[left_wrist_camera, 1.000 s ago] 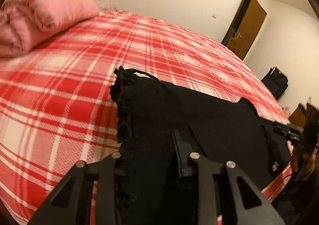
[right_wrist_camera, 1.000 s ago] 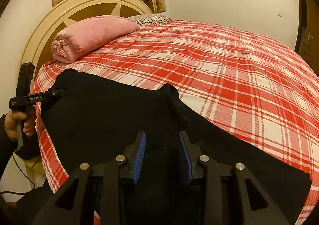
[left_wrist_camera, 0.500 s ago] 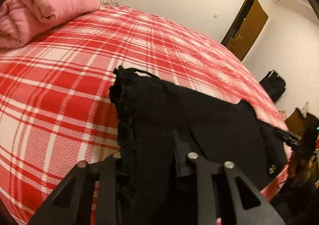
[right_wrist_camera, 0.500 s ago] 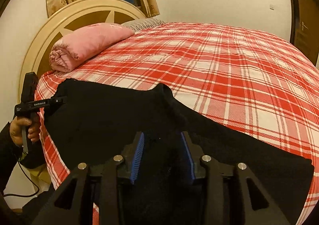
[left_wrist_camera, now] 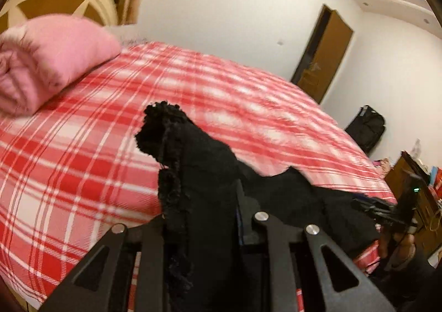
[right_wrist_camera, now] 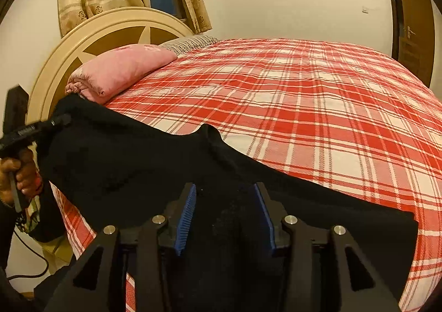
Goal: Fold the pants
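The black pants lie along the near edge of the bed, spread over its red-and-white plaid cover, with one end draped off the near edge; in the right wrist view the cloth runs from the left side near the headboard across to the lower right, a small peak of fabric rising at its far edge. The left gripper has its fingers pressed onto a bunched, frayed end of the pants, which stands lifted clear of the cover in a rumpled ridge; the cloth hides the gap between the fingers, but fabric passes between them and is pinched there. The right gripper holds its blue-padded fingers apart, with black cloth filling the space between the pads; whether the pads actually press the fabric cannot be told. In the right wrist view a person's hand grips the handle of the left gripper at the left edge of the bed; a rolled pink blanket rests at the headboard end, well apart from the pants. A brown door stands in the far wall, and a black bag sits on the floor beyond the bed's far side.
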Demonstrator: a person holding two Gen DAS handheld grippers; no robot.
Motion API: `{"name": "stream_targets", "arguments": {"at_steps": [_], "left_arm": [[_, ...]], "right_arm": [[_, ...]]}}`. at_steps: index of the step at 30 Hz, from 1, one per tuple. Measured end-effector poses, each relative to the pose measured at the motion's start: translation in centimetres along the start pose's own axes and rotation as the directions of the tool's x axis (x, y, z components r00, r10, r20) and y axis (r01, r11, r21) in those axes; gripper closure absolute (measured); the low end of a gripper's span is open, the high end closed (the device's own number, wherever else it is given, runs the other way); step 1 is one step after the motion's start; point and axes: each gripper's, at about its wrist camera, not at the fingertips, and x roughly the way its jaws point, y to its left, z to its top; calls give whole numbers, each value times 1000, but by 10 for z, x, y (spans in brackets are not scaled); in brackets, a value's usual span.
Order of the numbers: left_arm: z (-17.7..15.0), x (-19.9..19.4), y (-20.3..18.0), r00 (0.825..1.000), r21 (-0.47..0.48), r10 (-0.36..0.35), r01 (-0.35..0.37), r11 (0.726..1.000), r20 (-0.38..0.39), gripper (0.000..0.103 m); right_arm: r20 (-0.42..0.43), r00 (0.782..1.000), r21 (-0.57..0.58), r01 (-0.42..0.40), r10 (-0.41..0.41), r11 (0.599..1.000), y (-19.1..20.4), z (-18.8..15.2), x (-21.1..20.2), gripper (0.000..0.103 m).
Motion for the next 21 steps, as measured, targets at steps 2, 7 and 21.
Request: {"name": "stream_targets", "arguments": {"at_steps": [2, 7, 21], "left_arm": [[6, -5, -15, 999, 18, -31, 30, 999, 13, 81], [16, -4, -59, 995, 70, -102, 100, 992, 18, 82], [19, 27, -163, 958, 148, -280, 286, 947, -61, 82]], "right_arm": [[1, 1000, -2, 5, -5, 1000, -3, -1, -5, 58], [18, 999, 3, 30, -30, 1000, -15, -1, -21, 58], [29, 995, 62, 93, -95, 994, -70, -23, -71, 51]]}}
